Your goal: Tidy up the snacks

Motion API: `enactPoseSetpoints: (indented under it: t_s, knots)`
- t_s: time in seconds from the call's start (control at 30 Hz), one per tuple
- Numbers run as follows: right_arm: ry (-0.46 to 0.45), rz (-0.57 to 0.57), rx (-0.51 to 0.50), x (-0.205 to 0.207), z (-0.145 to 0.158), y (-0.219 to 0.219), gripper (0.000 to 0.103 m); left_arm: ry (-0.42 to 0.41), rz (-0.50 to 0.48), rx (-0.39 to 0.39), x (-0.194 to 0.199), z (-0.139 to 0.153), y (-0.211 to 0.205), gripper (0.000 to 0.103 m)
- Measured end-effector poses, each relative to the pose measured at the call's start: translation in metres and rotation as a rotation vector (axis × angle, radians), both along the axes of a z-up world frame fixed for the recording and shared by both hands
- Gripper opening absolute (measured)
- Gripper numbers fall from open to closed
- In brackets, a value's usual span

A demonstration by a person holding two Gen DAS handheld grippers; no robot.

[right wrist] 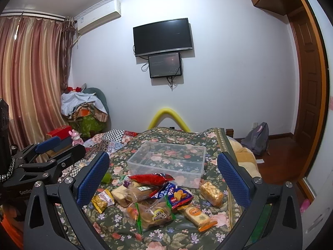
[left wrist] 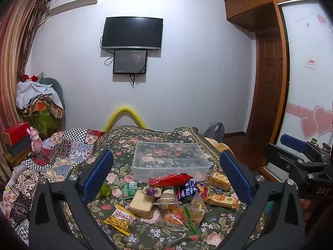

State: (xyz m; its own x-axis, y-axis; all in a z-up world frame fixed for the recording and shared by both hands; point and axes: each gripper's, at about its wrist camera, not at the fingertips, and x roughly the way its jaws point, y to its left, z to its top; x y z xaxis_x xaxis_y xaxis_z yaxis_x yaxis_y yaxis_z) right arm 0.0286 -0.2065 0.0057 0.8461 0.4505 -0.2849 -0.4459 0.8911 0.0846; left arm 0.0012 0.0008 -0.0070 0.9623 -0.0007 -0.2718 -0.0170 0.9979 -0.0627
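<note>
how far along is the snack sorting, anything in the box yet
Nothing looks done: the clear plastic box on the floral bedspread holds no snacks. Nothing is in hand either: the left gripper and right gripper are both open, hovering over the pile. All of it is left, including the red packet, blue chip bag and yellow snack bag.

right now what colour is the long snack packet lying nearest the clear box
Red, the long packet in front of the clear box; right wrist view shows it best.

Left gripper point(left wrist: 166, 174) and right gripper point(right wrist: 163, 176) — black angular frames, blue textured pads, silver screws, white lettering.
</note>
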Motion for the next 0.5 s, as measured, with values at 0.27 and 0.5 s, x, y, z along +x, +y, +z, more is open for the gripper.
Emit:
enactPoseSetpoints:
  t_s: [0.27, 0.5]
  knots:
    - [0.001, 0.001, 0.002, -0.0014, 0.0002, 0.0008, 0.103, -0.001, -0.002, -0.001, -0.0004, 0.0007, -0.0004, 0.103]
    - [0.004, 0.001, 0.002, -0.0022, 0.0008, 0.0018, 0.103, -0.002, -0.002, -0.002, -0.0007, 0.0008, -0.0012, 0.103]
